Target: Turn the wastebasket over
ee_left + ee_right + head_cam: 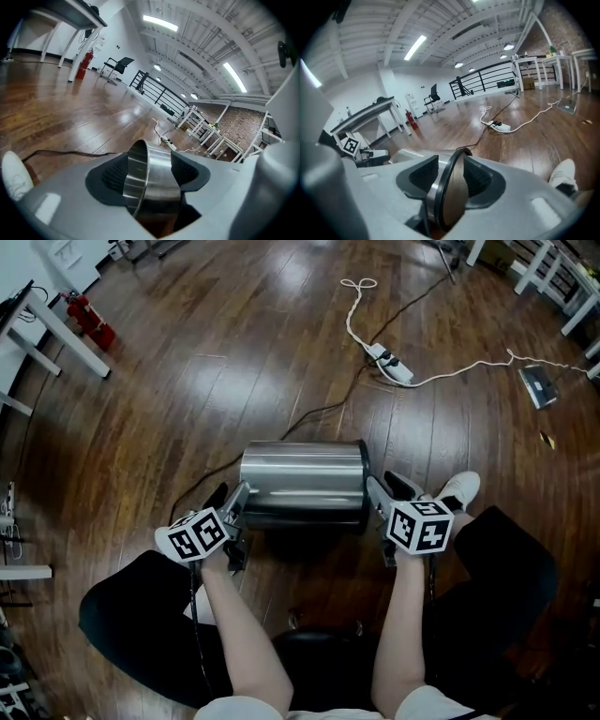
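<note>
The wastebasket (305, 482), a shiny steel cylinder, lies on its side on the wooden floor just in front of my knees. My left gripper (234, 501) is at its left end. In the left gripper view the thin steel rim (140, 180) stands between the jaws of my left gripper (150, 169), and the pads stand off it. My right gripper (382, 493) is at the right end. In the right gripper view the black-edged end (451, 197) sits between the jaws of my right gripper (449, 177), with small gaps at each pad. Both grippers are open.
A black cord (319, 413) runs from behind the basket towards a white power strip (389, 364) with a white cable. A white shoe (459, 488) rests right of the basket. A red fire extinguisher (91, 320) and white table legs (66, 334) stand far left.
</note>
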